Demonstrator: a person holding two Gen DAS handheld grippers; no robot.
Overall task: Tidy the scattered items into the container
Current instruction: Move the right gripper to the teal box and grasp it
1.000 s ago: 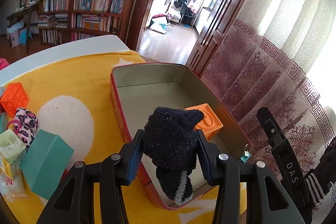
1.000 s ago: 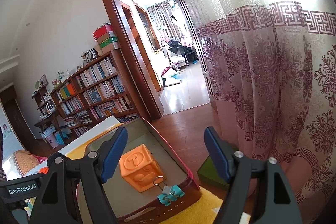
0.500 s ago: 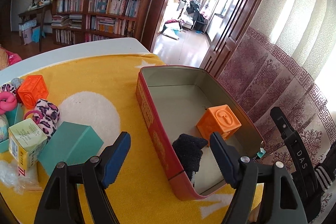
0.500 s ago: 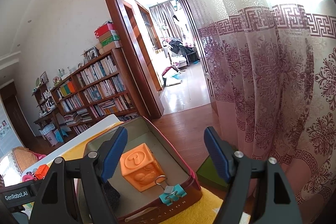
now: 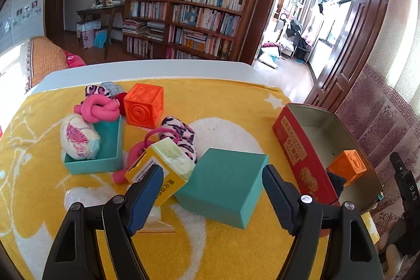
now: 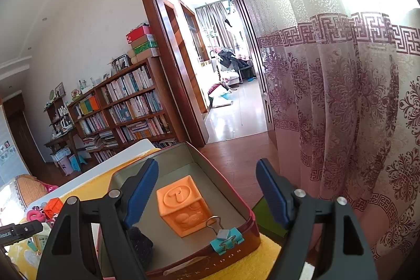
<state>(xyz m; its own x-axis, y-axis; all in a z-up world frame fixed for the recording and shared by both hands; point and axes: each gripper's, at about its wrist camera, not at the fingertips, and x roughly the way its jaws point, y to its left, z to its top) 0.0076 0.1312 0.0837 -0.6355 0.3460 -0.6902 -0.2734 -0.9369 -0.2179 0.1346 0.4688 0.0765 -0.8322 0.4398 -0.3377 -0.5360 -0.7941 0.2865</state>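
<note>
In tin [image 5: 294, 148]: orange cube [image 6: 182, 205], black sock [image 6: 139, 244]
Left on worktop: teal box [image 5: 223, 185], yellow carton [image 5: 160, 169], second cube [image 5: 143, 108]
Left tool [image 5: 212, 190]: open, empty
Right tool [image 6: 207, 193]: open, empty

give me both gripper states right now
Left gripper: open, holding nothing, above the teal box.
Right gripper: open, holding nothing, over the red tin.

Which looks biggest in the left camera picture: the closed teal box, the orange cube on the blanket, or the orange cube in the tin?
1. Closed teal box, clearly the largest, though it lies nearest the camera.
2. Orange cube on the blanket.
3. Orange cube in the tin, partly hidden by the tin wall, so the two cubes' real sizes may match.
</note>
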